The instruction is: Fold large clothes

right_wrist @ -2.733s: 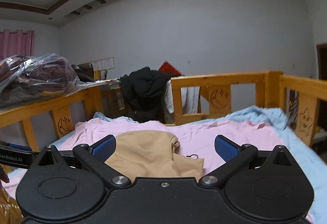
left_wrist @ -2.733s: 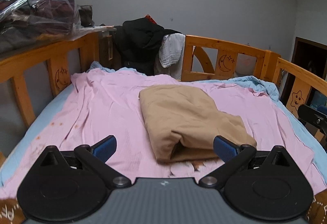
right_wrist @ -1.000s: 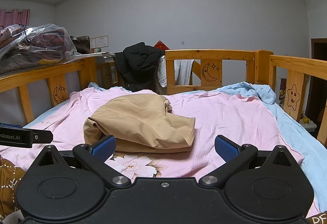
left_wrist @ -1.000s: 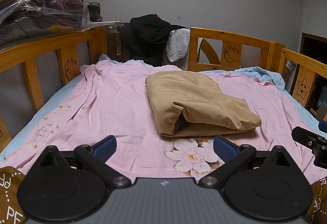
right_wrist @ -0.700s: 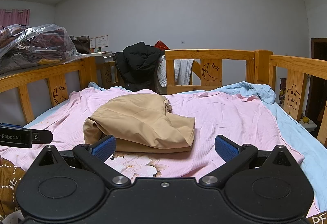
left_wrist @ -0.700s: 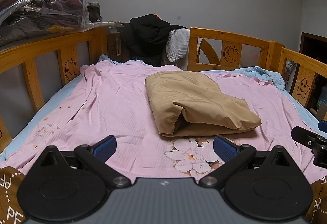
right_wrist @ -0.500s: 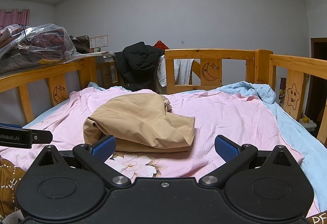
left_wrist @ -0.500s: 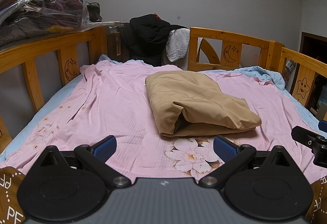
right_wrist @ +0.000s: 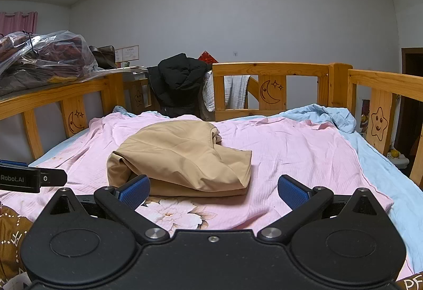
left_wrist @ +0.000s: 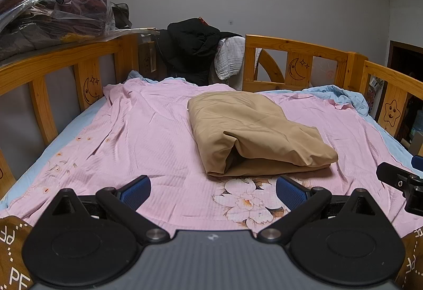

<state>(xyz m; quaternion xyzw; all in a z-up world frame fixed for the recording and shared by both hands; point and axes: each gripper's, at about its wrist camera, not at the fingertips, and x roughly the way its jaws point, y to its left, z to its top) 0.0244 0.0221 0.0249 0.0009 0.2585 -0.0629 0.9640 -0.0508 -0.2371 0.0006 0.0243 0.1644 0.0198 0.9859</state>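
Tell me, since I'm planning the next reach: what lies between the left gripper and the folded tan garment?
In the left wrist view, only pink sheet with a printed flower lies between the open left gripper and the tan garment.

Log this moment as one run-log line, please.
tan garment: folded, lying on pink sheet | left gripper: open, empty | right gripper: open, empty
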